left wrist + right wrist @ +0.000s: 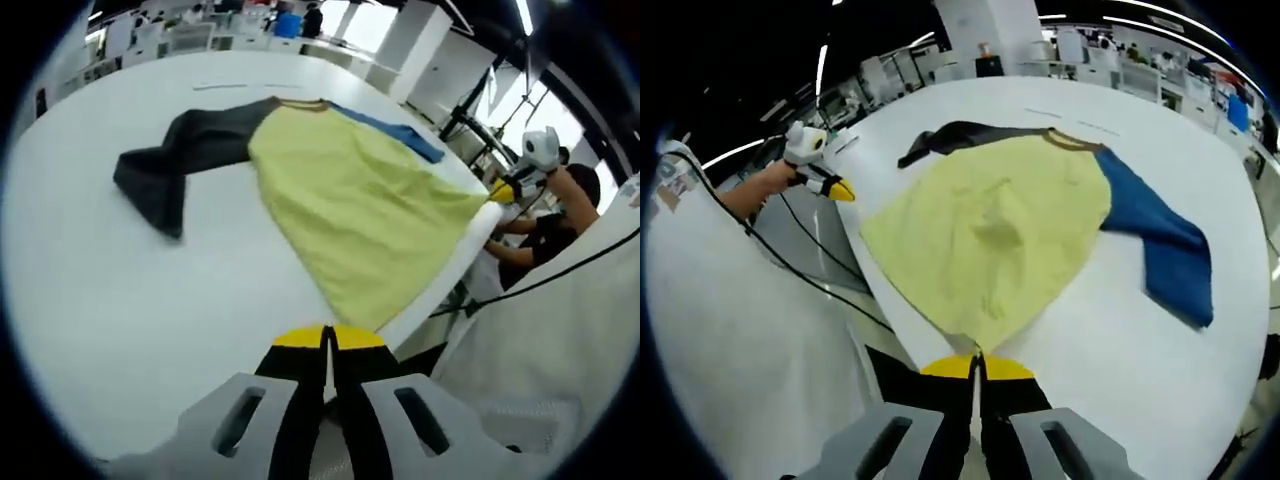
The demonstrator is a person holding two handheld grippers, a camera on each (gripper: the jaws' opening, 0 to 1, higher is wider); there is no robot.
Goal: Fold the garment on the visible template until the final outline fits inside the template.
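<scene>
Overhead, long strip lights shine on a large white table (pixel 120 300) where a shirt (pixel 350 200) lies spread flat. Its body is pale yellow, one sleeve is dark grey (pixel 175 160) and the other sleeve is blue (pixel 1165 250), with a brownish collar (pixel 1072 141) at the end away from the person. The hem reaches the table's near edge.

Seen in the left gripper view, the left gripper (pixel 326 340) has its yellow-tipped jaws pressed together right at one hem corner of the shirt; whether cloth is pinched between them I cannot tell. Likewise in the right gripper view, the right gripper (pixel 977 365) has its jaws drawn together at the other hem corner, where the yellow cloth narrows to a point at the tips; a firm hold cannot be confirmed.

Each gripper also appears small in the other's view, at the table edge, held in a person's hand (pixel 775 178). White fabric hangs beside the table on the person's side. Desks and equipment fill the room behind.
</scene>
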